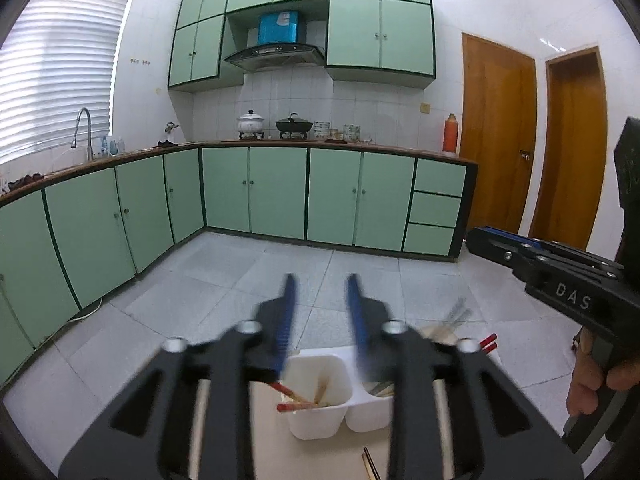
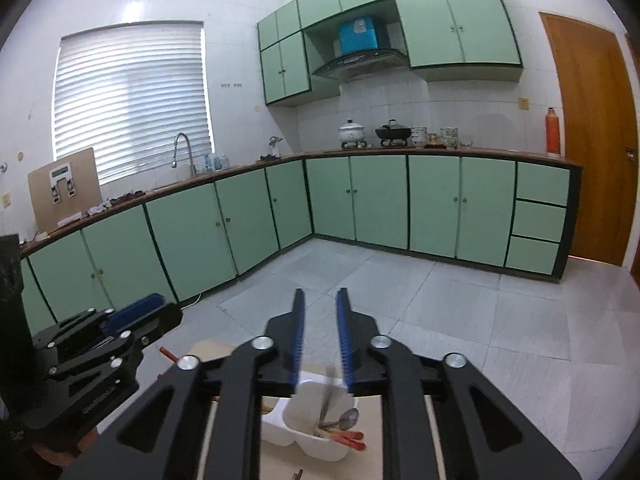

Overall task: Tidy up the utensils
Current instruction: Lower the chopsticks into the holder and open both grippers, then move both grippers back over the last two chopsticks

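A white divided utensil holder (image 1: 320, 420) (image 2: 308, 446) stands on a beige table (image 1: 266, 432) right under both grippers. In the left wrist view, red-tipped chopsticks (image 1: 290, 402) lie slanted in its left compartment. In the right wrist view a metal spoon (image 2: 347, 419), red-tipped chopsticks (image 2: 352, 440) and a blurred grey handle (image 2: 329, 388) sit in the near compartment. My left gripper (image 1: 320, 280) (image 2: 160, 308) hovers above the holder, open, nothing between its blue pads. My right gripper (image 2: 320, 294) (image 1: 474, 236) is beside it, jaws slightly apart, pressing on nothing.
More red-tipped chopsticks (image 1: 489, 342) (image 2: 168, 354) and clear sticks (image 1: 460, 310) lie behind the holder. Another pair of chopsticks (image 1: 370, 464) lies on the near table. A hand (image 1: 592, 384) holds the right gripper's handle. Green kitchen cabinets (image 1: 276, 192) and tiled floor lie beyond.
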